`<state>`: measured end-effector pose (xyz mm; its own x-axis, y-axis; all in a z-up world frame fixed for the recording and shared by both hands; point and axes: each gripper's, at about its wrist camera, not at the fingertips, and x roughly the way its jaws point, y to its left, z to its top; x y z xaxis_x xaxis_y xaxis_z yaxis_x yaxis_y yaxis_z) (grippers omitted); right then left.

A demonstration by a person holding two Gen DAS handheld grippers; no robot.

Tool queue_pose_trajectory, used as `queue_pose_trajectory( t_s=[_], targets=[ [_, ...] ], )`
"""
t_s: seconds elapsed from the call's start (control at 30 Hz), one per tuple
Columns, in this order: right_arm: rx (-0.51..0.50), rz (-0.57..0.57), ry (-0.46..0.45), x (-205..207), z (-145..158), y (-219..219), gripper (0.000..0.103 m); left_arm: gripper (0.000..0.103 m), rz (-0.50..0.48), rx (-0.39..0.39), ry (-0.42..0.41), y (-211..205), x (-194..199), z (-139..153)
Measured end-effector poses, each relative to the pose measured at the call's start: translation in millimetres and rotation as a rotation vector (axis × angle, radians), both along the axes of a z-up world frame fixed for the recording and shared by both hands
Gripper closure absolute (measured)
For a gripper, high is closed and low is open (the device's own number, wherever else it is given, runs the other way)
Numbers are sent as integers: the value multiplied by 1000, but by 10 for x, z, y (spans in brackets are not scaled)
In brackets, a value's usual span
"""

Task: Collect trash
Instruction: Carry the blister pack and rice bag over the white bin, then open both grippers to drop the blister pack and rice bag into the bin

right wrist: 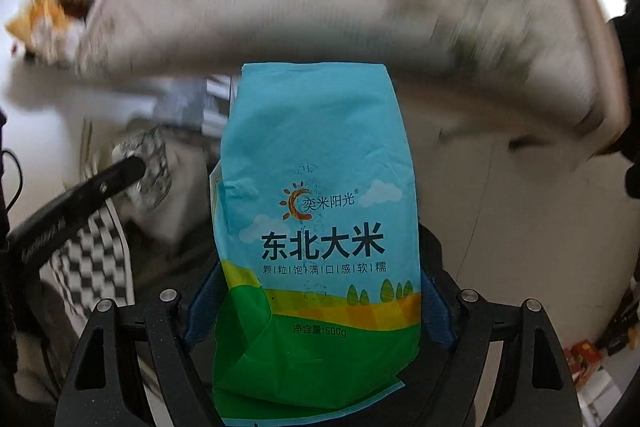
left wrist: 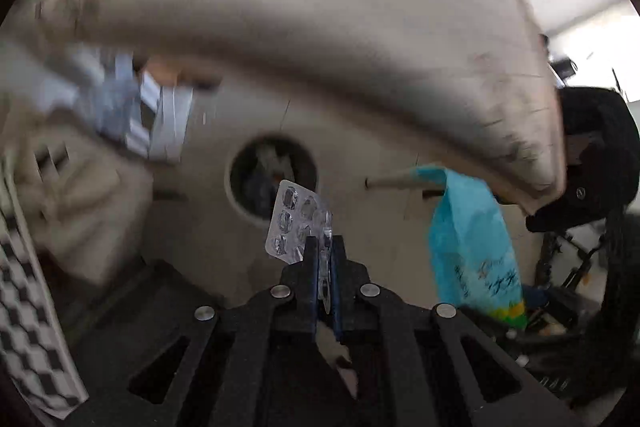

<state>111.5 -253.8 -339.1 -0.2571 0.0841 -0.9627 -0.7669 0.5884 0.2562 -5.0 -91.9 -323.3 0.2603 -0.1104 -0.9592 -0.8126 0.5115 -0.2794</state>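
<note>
Left wrist view: my left gripper is clamped narrow on an empty blister pack, pinching only its lower corner, so the sheet sticks up past the fingers. A round opening sits just beyond it, possibly the bin's mouth. That thin corner hold could slip if I swing fast.

Right wrist view: my right gripper holds a blue-green rice bag upright between its pads. The limp bag could fold or slide out, and it blocks my forward view.
</note>
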Motion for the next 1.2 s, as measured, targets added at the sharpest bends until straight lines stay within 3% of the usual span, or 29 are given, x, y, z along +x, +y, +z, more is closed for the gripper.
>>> queue_pose_trajectory(
  t_s=[0.17,0.2,0.4,0.5,0.6,0.7,0.77,0.83,0.87,0.97,1.0,1.03,1.2],
  targets=[
    [-53,23,-4,-105,-1015,72,18,100,141,-139,-29,203,-114,-1065],
    [-55,19,-13,-79,-1355,137,18,100,164,-161,-45,278,-94,-1309],
    [-46,-23,-51,194,-2764,550,18,100,201,-199,-79,695,149,-2562],
    [-34,-34,-39,353,-3303,805,18,100,196,-211,-67,834,245,-3078],
    [-27,-24,-32,464,-3622,1001,18,99,210,-231,-49,911,248,-3450],
    [-13,7,-19,494,-3894,1124,16,95,213,-191,9,912,177,-3556],
    [-14,21,12,483,-3999,1169,11,82,215,-165,33,894,86,-3552],
    [10,19,34,486,-4037,1172,0,23,239,-142,48,876,-48,-3518],
    [20,23,34,480,-4020,1173,0,16,243,-128,56,867,-89,-3503],
    [49,33,22,440,-3931,1192,0,14,266,-101,90,842,-250,-3421],
    [47,32,8,420,-3899,1209,0,9,274,-98,99,828,-295,-3391],
    [48,30,-20,413,-3840,1199,0,4,280,-89,114,808,-342,-3359],
    [-27,50,-197,354,-3607,1153,0,4,277,1,183,659,-457,-3158]
  ],
)
